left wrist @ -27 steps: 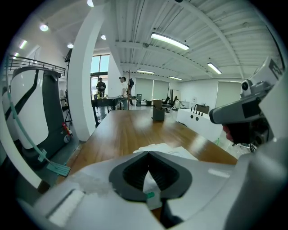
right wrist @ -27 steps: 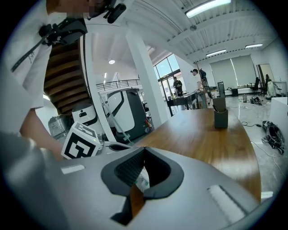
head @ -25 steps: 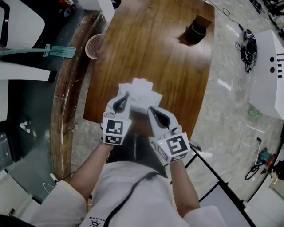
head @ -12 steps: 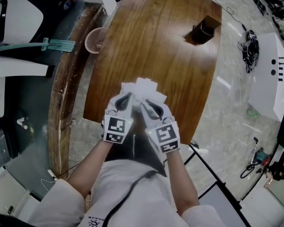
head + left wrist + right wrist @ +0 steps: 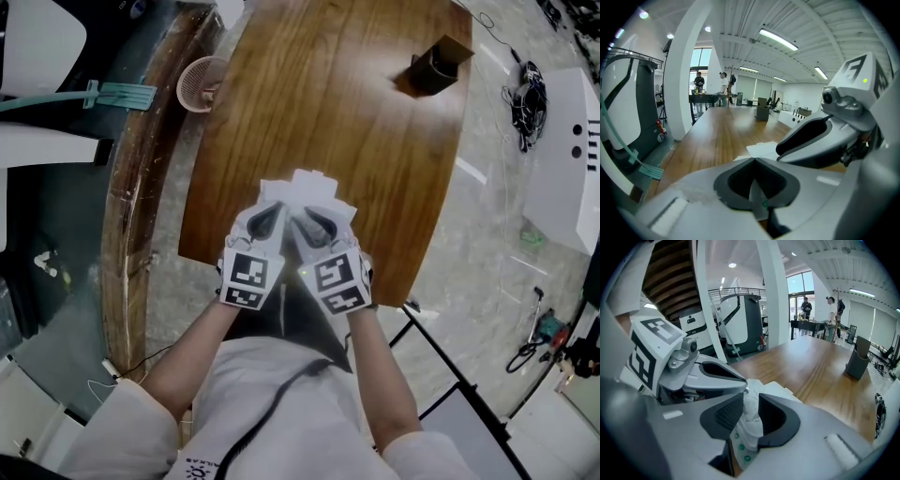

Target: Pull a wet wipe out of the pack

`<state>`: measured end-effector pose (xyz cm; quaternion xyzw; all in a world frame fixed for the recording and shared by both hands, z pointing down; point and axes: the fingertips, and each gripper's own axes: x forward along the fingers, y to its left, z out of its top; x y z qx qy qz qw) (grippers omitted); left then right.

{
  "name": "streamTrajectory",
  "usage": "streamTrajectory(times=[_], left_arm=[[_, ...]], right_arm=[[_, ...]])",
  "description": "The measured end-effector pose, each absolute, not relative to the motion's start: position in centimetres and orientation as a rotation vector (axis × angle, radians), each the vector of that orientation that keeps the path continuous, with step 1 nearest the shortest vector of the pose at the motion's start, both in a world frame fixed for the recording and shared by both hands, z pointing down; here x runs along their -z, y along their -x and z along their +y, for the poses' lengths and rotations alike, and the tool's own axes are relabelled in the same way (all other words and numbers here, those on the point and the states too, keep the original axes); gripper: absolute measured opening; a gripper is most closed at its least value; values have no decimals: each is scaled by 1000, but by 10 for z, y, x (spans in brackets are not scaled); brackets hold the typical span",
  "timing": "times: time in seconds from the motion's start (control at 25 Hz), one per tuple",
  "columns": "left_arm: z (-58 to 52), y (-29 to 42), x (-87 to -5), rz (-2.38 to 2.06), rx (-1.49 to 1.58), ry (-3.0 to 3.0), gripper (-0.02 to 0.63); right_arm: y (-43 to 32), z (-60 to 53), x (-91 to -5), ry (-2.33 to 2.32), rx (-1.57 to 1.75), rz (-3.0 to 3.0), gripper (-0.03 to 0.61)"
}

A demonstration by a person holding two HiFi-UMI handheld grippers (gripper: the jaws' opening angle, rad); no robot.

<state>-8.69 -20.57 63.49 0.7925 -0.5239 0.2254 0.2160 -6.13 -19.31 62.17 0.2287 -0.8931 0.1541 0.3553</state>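
The person stands at the near edge of a long wooden table (image 5: 328, 103) and holds both grippers close together just above that edge, with their marker cubes toward the body. The left gripper (image 5: 266, 221) and the right gripper (image 5: 313, 223) sit side by side, their tips nearly meeting. In the left gripper view, the left jaws are pressed together on a thin pale strip (image 5: 757, 199). This strip carries a green mark at its lower end, matching the print on the pack (image 5: 740, 448), so it appears to be an edge of the pack's film. In the right gripper view, the right jaws are clamped on a crumpled white wet wipe (image 5: 751, 418). The wipe fills the gap between the dark ribbed pads (image 5: 725, 414) and stands up a little above them. The lower end of the wipe runs down to the pack, which shows white with green dots directly beneath the jaws. The pack is thus held between the two grippers, above the near end of the table. Flat white sheets (image 5: 309, 187) lie on the table just beyond the gripper tips; whether they touch the pack cannot be determined. A dark box (image 5: 436, 66) stands at the far right part of the table. A small wire basket (image 5: 200, 84) sits off the table's far left edge.
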Motion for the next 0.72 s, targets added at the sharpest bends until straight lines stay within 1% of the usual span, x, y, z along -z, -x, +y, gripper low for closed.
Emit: streamTrajectory(times=[0.2, 0.24, 0.32, 0.4, 0.72], left_arm=[[-206, 88, -636, -1422, -611, -2206, 5], [-206, 89, -636, -1419, -609, -2207, 5], [-206, 88, -636, -1412, -603, -2207, 5], [-206, 88, -636, -1407, -599, -2207, 5], [-208, 87, -633, -1406, -598, -2219, 5]], right_arm=[[63, -193, -630, -579, -385, -2261, 103], [63, -193, -631, -576, -372, -2250, 92], [63, -193, -632, -568, -351, -2241, 49], [63, -193, -631, -569, -359, -2250, 27], [60, -194, -606, -642, -385, -2317, 17]])
